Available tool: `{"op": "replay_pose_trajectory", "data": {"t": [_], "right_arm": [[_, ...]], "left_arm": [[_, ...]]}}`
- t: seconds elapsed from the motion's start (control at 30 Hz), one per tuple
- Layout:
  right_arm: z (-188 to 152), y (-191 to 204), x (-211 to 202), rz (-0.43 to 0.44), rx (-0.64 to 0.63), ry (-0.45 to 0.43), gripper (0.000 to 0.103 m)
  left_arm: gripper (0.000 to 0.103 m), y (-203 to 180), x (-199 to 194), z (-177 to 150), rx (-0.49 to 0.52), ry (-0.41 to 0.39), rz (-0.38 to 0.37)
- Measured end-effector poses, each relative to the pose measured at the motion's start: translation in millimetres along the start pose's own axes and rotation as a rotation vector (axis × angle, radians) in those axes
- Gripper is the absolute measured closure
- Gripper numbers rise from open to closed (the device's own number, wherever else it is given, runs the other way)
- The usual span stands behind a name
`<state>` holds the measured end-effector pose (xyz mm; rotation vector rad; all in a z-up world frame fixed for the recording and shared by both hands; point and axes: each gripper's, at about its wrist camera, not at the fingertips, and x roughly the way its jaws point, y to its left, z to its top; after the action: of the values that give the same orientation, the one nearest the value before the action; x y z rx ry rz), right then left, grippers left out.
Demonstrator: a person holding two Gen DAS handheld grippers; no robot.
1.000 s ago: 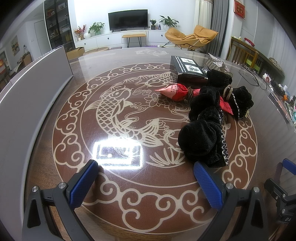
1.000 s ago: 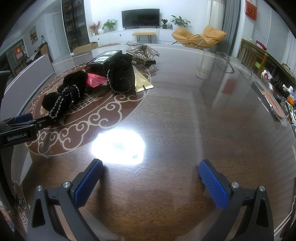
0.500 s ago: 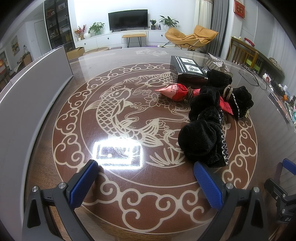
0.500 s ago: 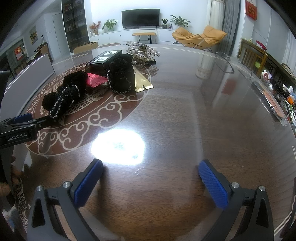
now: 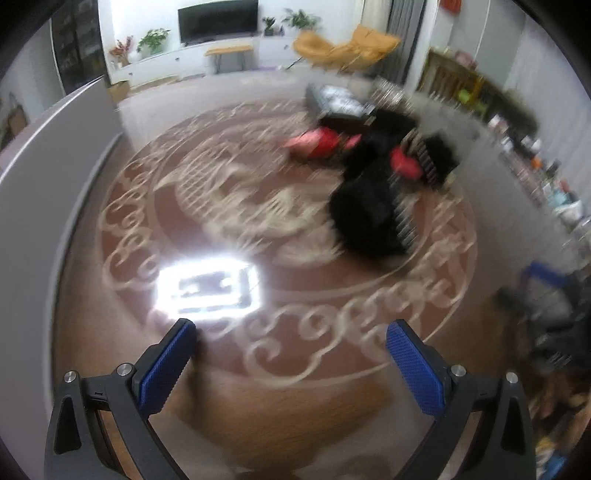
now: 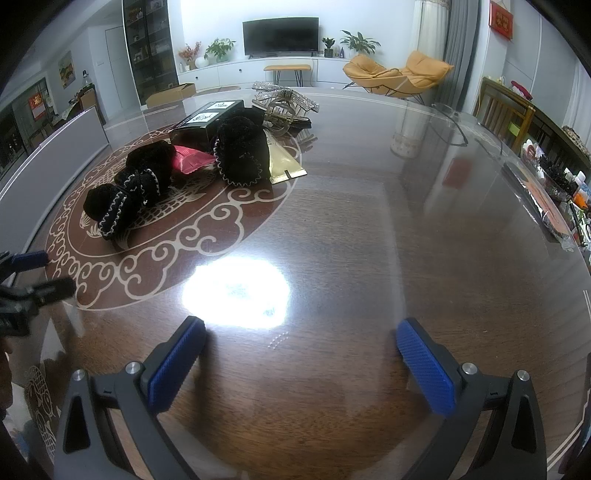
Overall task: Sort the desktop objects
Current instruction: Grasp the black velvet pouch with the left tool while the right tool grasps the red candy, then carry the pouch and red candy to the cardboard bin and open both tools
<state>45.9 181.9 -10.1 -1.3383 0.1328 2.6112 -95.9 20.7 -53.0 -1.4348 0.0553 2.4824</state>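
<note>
1. We see the black fuzzy slippers [image 6: 242, 153], red packet [image 6: 192, 158], gold sachet [image 6: 284, 166] and black box [image 6: 207, 120] heaped on the table [image 6: 369, 258]; apparently nothing is sorted yet.
2. Our left gripper [image 5: 286, 360] and right gripper [image 6: 301, 354] gape wide, empty; the left view is blurred.

Pretty clearly a home living room we're looking at. Top centre there's a flat TV [image 6: 280, 34] on a long white cabinet [image 6: 258, 70] with potted plants [image 6: 219, 48], an orange lounge chair [image 6: 397, 72] at upper right, a dark glass display cabinet [image 6: 149, 44] upper left, and a glossy wooden table [image 6: 369, 240] filling the foreground.
</note>
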Motion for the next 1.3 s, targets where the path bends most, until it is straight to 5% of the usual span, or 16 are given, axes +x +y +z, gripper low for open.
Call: {"op": "replay_pose_trajectory", "data": {"t": [0.13, 0.33, 0.43, 0.47, 0.5, 0.77, 0.93, 1.03, 1.17, 1.3], "right_arm": [[0.0, 0.0, 0.3, 0.000, 0.000, 0.000, 0.000], [0.1, -0.1, 0.4, 0.000, 0.000, 0.000, 0.000], [0.1, 0.0, 0.1, 0.000, 0.000, 0.000, 0.000], [0.1, 0.0, 0.4, 0.000, 0.000, 0.000, 0.000], [0.1, 0.0, 0.2, 0.000, 0.000, 0.000, 0.000], [0.1, 3.6, -2.7, 0.009, -0.016, -0.008, 0.000], [48.5, 70.2, -28.8, 0.172, -0.299, -0.174, 0.000], [95.8, 113.7, -4.5, 0.204, -0.467, -0.128, 0.002], [141.2, 134.3, 52.7, 0.224, -0.525, 0.037, 0.020], [153.7, 133.0, 83.3, 0.264, -0.481, 0.146, 0.050]], "left_arm": [[0.000, -26.4, 2.9, 31.2, 0.048, -0.051, 0.003], [0.000, -60.5, 46.7, 69.7, 0.134, 0.010, 0.053], [0.045, -68.4, 56.0, 79.4, 0.163, 0.017, 0.031], [0.068, -66.7, 53.6, 81.3, 0.155, 0.006, 0.033], [0.070, -63.5, 49.8, 79.5, 0.150, 0.000, 0.039], [0.070, -3.3, -9.9, 20.3, 0.061, -0.067, 0.056], [0.070, 32.6, -32.0, -7.8, -0.015, -0.076, 0.039], [0.070, 31.0, -37.1, -17.5, -0.018, -0.085, 0.039], [0.070, 38.5, -42.9, -25.5, -0.049, -0.088, 0.022], [0.070, 47.6, -42.9, -34.2, -0.055, -0.084, 0.024]]}}
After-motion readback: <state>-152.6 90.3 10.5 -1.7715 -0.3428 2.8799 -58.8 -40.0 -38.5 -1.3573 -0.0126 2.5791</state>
